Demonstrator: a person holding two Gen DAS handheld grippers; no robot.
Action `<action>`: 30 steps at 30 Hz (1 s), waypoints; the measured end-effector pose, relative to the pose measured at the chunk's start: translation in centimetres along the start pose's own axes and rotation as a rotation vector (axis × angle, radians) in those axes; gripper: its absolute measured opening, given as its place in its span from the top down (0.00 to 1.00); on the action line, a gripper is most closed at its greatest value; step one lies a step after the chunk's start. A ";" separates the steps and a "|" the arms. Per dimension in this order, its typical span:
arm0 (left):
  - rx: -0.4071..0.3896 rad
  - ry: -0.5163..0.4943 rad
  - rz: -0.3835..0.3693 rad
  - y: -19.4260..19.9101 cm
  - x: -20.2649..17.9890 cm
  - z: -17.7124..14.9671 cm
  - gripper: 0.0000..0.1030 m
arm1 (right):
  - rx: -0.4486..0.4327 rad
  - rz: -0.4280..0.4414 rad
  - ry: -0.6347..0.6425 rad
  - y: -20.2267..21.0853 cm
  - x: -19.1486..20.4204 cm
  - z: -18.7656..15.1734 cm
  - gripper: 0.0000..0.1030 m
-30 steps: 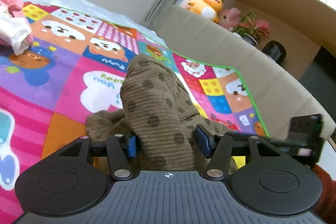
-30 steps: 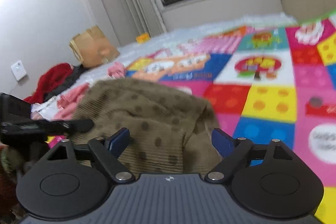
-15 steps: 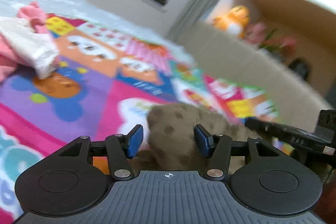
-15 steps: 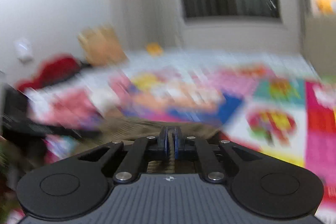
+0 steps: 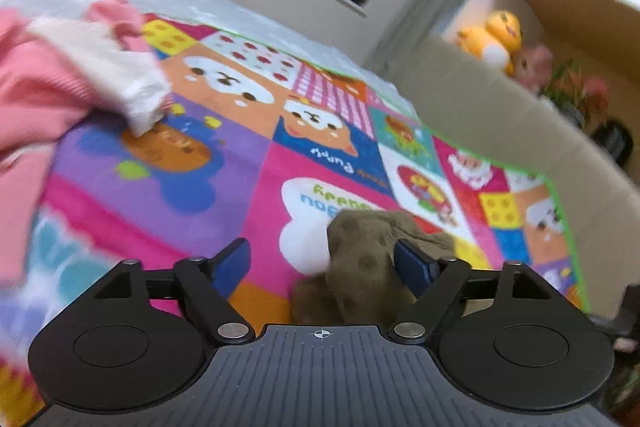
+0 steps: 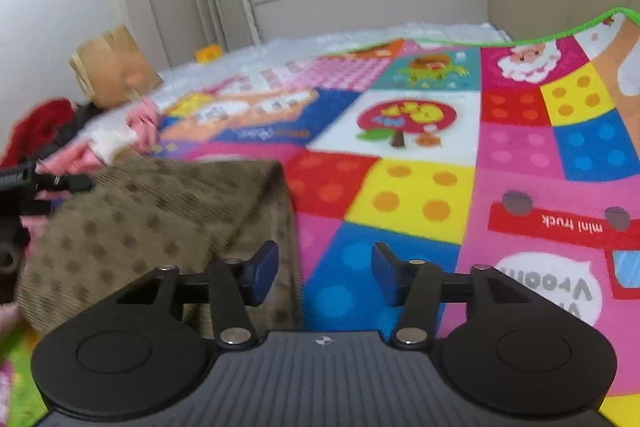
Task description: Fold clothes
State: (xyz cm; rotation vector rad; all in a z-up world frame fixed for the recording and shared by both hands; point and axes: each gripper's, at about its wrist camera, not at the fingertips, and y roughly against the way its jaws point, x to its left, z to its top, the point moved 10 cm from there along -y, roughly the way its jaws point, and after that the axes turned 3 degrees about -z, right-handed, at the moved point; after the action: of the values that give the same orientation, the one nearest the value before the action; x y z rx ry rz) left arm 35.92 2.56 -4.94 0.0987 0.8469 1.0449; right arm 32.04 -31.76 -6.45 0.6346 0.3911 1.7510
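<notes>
A brown dotted corduroy garment (image 5: 360, 263) lies bunched on the colourful patchwork play mat (image 5: 248, 163). My left gripper (image 5: 324, 261) hovers over it with its jaws opening. The cloth sits between them beside the right pad (image 5: 412, 265), and the left pad (image 5: 234, 261) stands well clear of it. In the right wrist view the same garment (image 6: 160, 219) spreads to the left. My right gripper (image 6: 324, 271) is opening too, with only mat between its jaws. Its left pad (image 6: 264, 271) overlaps the cloth's right edge. The left gripper's black finger (image 6: 60, 183) shows at the far left.
Pink and white clothes (image 5: 72, 83) are heaped at the mat's left. A beige padded wall (image 5: 500, 123) bounds the right, with plush toys (image 5: 496, 39) behind it. A cardboard box (image 6: 112, 67) and a red garment (image 6: 36, 127) sit at the far left corner.
The left jaws have spread and let the brown garment sag lower. The right gripper pinched shut half a second ago, and now stands apart, shifted right off the cloth.
</notes>
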 end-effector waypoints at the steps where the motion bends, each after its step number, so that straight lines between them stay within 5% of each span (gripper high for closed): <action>1: -0.007 0.039 -0.017 1.4 -0.4 -0.5 0.15 | -0.013 0.027 -0.013 0.3 0.2 0.4 0.34; 4: 0.001 0.144 -0.119 5.2 -2.6 -2.6 0.07 | -0.028 0.083 -0.043 -0.4 1.3 1.4 0.21; 9: 0.132 0.226 -0.337 7.3 -7.4 -8.2 0.03 | 0.029 0.110 -0.091 -3.1 2.4 -0.2 0.19; 12: 0.213 0.311 -0.352 5.2 -7.6 -11.4 0.03 | 0.079 0.109 -0.051 -4.4 3.5 -2.4 0.36; 15: 0.208 0.357 -0.274 2.3 -6.1 -12.2 0.06 | 0.076 0.093 0.003 -3.9 5.0 -3.4 0.55; 21: 0.130 0.309 -0.141 0.4 -2.5 -9.3 0.32 | 0.119 0.107 0.041 -2.2 7.3 -5.3 0.58; 30: 0.019 0.232 -0.035 -0.4 2.1 -1.0 0.25 | 0.163 0.349 0.191 2.0 16.5 -8.0 0.52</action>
State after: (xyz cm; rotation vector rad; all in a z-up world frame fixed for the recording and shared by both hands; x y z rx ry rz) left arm 36.00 3.72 -7.00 -0.0223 1.0652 1.0281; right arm 22.69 -15.97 -8.18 0.6835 0.5872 2.1377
